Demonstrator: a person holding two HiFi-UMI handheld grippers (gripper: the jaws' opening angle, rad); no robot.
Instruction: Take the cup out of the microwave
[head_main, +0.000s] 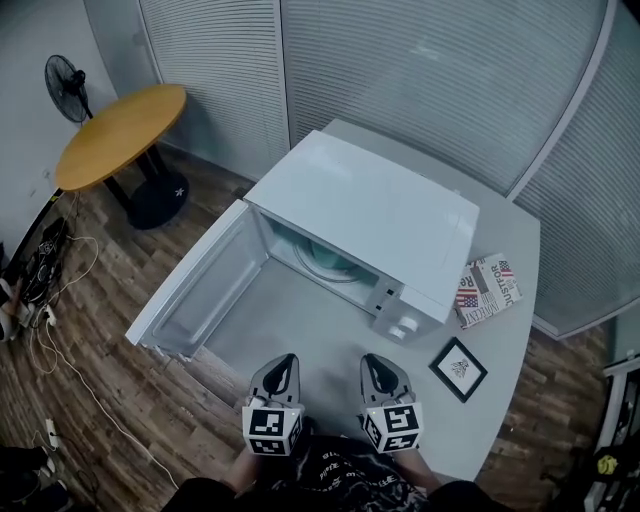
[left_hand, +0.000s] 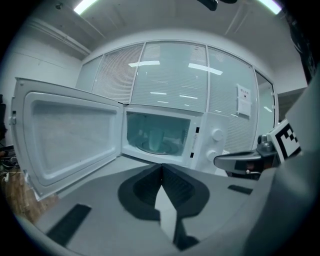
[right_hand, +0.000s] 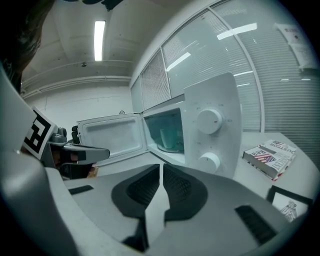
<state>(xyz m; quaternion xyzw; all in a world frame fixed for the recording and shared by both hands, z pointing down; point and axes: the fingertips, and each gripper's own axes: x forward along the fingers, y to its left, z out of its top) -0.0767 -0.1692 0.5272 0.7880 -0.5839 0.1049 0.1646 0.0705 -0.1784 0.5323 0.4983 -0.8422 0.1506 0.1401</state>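
Observation:
A white microwave (head_main: 370, 215) stands on the grey table (head_main: 520, 250) with its door (head_main: 195, 285) swung wide open to the left. Inside it, a pale translucent cup (left_hand: 156, 137) stands upright on the glass turntable; the right gripper view also shows the cup (right_hand: 166, 136). In the head view the microwave's top hides the cup. My left gripper (head_main: 285, 364) and right gripper (head_main: 373, 362) hover side by side over the table's near edge, a good way short of the oven. Both point at it. Each has its jaws shut with nothing between them, as seen along the left gripper (left_hand: 161, 167) and the right gripper (right_hand: 161, 167).
A flag-printed book (head_main: 487, 290) and a small black-framed picture (head_main: 458, 369) lie on the table to the right of the microwave. A round wooden table (head_main: 120, 135) and a fan (head_main: 65, 85) stand far left. Cables (head_main: 60, 330) trail over the wood floor. Blinded glass walls close off the back.

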